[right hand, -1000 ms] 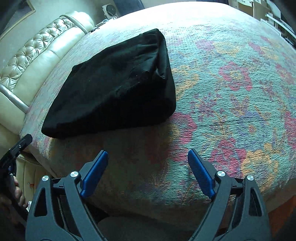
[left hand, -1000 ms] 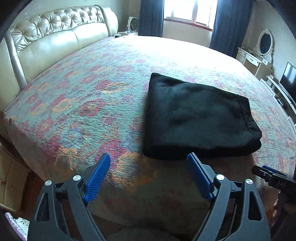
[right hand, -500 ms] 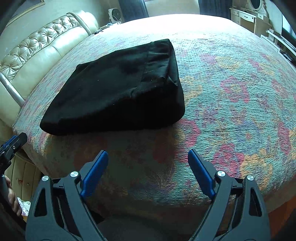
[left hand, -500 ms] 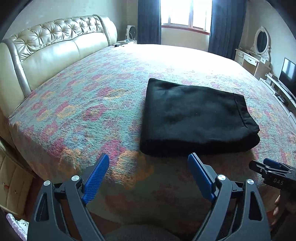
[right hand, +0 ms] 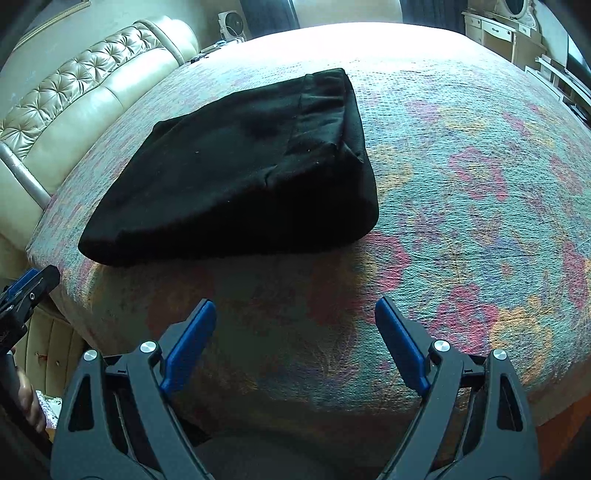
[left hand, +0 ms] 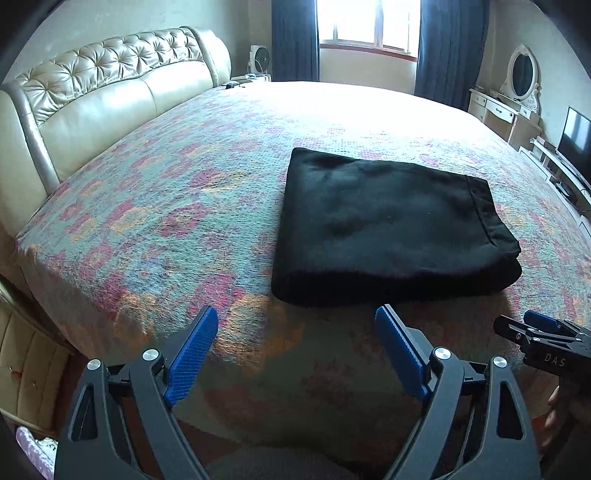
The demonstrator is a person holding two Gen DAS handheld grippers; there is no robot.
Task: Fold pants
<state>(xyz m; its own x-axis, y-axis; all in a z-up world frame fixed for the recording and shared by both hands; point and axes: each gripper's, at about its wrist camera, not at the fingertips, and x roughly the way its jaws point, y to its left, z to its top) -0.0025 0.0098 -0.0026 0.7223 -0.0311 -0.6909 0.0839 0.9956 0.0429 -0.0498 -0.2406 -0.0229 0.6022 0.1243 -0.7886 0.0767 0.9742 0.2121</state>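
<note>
The black pants [left hand: 388, 229] lie folded into a thick rectangle on the flowered bedspread [left hand: 166, 206], near the bed's front edge. They also show in the right wrist view [right hand: 240, 177], with the waistband at the far right end. My left gripper [left hand: 295, 332] is open and empty, just short of the fold's near edge. My right gripper [right hand: 295, 325] is open and empty, in front of the pants' right corner. Each gripper's tip shows in the other's view, the right gripper [left hand: 543, 332] at the right edge and the left gripper [right hand: 26, 291] at the left edge.
A tufted cream headboard [left hand: 103, 96] runs along the left. A window with dark curtains [left hand: 369, 33] is at the back. A dressing table with an oval mirror [left hand: 517, 88] and a TV [left hand: 576, 136] stand at the right. The bed's front edge drops off below both grippers.
Both grippers have drawn back and up from the pants, so more of the bed and room shows. The pants lie still and both grippers stay open.
</note>
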